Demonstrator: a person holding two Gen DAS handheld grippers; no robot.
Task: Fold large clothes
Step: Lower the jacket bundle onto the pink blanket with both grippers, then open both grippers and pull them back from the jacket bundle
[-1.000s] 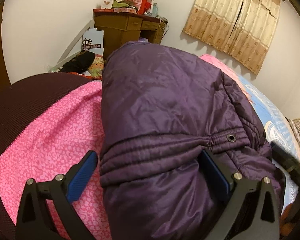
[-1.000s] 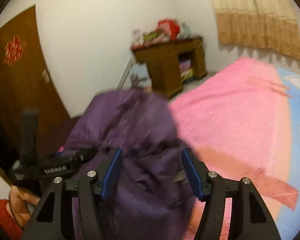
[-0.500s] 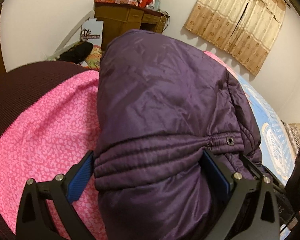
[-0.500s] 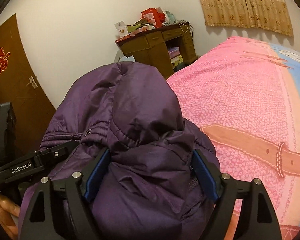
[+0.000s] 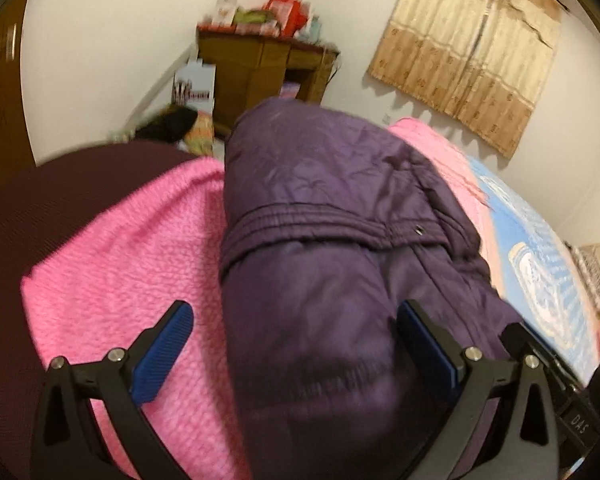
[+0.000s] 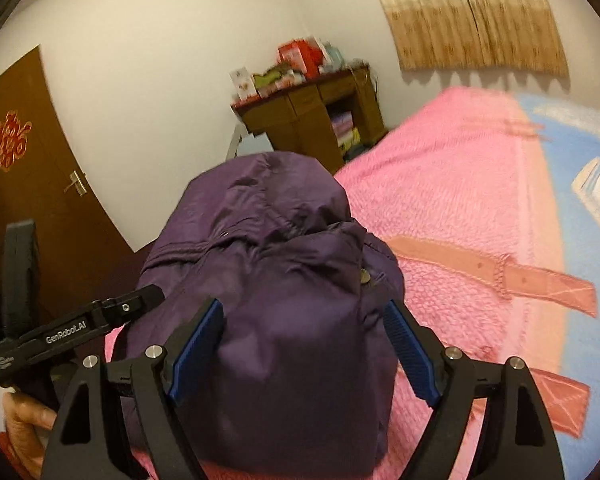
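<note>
Lying folded into a thick bundle on the pink blanket [image 5: 112, 264], the purple jacket [image 5: 324, 248] sits between both tools. The left gripper [image 5: 296, 344] and the right gripper [image 6: 304, 344] both stand spread wide, pinching nothing. To finish well, I think they should press the puffy bundle flat and square its edges.

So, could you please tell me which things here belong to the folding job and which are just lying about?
Job:
- purple padded jacket, bundled on the pink blanket
- left gripper, open around the jacket
- right gripper, open around the jacket

Lying about:
- wooden desk with boxes on top
- beige curtain
- brown door
</note>
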